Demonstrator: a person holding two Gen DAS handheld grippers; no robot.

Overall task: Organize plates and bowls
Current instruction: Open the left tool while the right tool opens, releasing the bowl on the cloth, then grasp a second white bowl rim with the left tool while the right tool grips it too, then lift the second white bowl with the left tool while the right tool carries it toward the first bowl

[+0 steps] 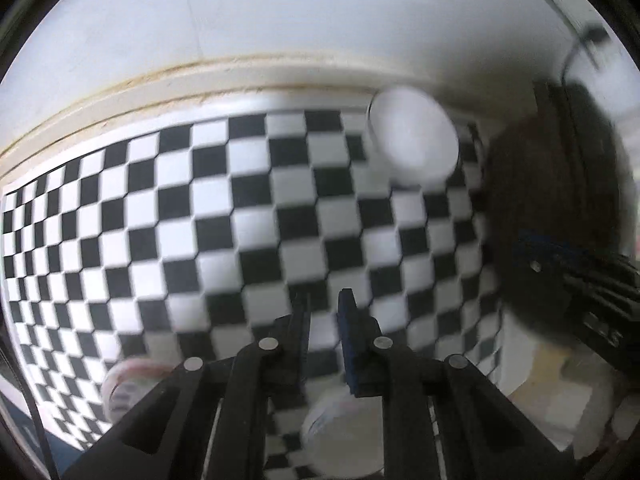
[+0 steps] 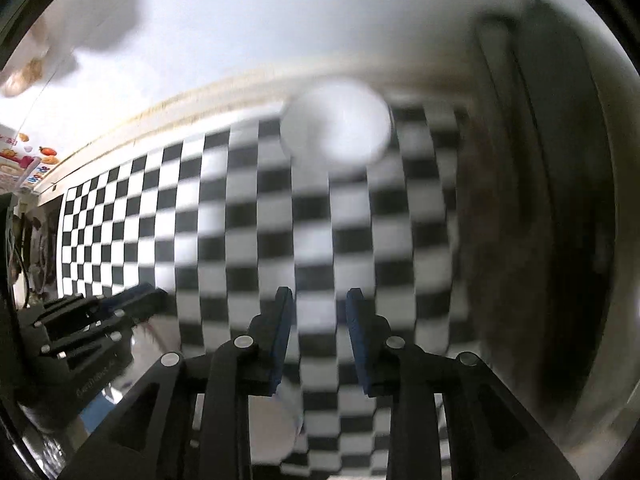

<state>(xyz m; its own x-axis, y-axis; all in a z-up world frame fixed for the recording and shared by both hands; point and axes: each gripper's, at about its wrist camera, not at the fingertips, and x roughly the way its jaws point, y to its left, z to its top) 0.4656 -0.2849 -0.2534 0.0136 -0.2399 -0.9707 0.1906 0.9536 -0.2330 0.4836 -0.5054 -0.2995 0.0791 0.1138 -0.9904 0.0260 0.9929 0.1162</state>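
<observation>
A black-and-white checkered mat fills the middle of both views, bordered at the top by a pale wall. A white bowl sits on the mat near its far edge, upper right of centre in the left wrist view and top centre in the right. A blurred patterned dish lies at the bottom. The left gripper has its fingers nearly together, empty. The right gripper stands narrowly parted, gripping nothing.
</observation>
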